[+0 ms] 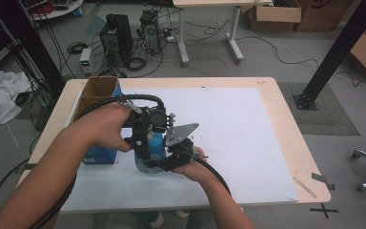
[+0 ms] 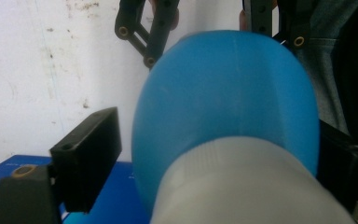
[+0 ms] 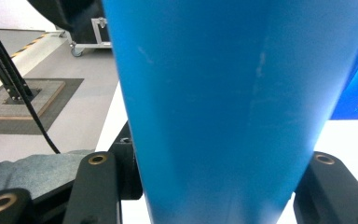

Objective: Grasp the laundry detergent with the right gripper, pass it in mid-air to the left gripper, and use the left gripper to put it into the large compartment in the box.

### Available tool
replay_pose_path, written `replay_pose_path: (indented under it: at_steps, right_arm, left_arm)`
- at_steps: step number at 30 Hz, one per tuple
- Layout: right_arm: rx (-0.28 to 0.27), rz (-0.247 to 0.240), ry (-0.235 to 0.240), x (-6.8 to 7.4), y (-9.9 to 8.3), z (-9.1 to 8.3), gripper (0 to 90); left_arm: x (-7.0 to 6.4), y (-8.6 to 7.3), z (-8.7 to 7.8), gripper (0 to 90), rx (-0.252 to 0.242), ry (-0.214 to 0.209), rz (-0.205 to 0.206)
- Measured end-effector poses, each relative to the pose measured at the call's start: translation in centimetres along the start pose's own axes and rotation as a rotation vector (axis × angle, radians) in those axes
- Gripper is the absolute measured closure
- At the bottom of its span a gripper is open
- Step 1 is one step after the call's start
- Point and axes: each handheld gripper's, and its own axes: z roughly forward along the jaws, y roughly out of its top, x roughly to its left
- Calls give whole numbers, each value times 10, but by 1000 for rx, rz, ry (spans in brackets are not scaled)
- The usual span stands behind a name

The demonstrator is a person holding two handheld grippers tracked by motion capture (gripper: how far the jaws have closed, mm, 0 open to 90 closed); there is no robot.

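Note:
A blue bottle (image 1: 156,146) with a pale ribbed cap (image 2: 242,186) is held just above the white mat (image 1: 238,143), between both grippers. In the right gripper view my right gripper (image 3: 214,186) is shut on the bottle's blue body (image 3: 233,102), a jaw on each side. From above, my left gripper (image 1: 147,136) straddles the cap end. In the left gripper view a narrow gap shows between its left jaw and the bottle (image 2: 223,102). The right gripper's linkages (image 2: 151,28) flank the bottle's far end.
A blue carton (image 1: 100,153) topped by an open cardboard box (image 1: 100,88) stands at the mat's left edge, close to my left hand. The wooden table (image 1: 290,124) ends to the right. Computers, cables and boxes lie on the floor beyond.

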Motion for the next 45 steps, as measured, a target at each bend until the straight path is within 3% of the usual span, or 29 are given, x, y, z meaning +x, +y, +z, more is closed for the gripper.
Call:
replay_pose_path:
  at_steps: [30, 45]
  right_arm:
    - [-11, 3, 9, -1, -1, -1, 453]
    - [-7, -3, 8, -1, -3, 0, 454]
  left_arm:
    - [-1, 2, -1, 301, 19, 15, 4]
    - [-2, 6, 1, 380, 37, -5, 12]
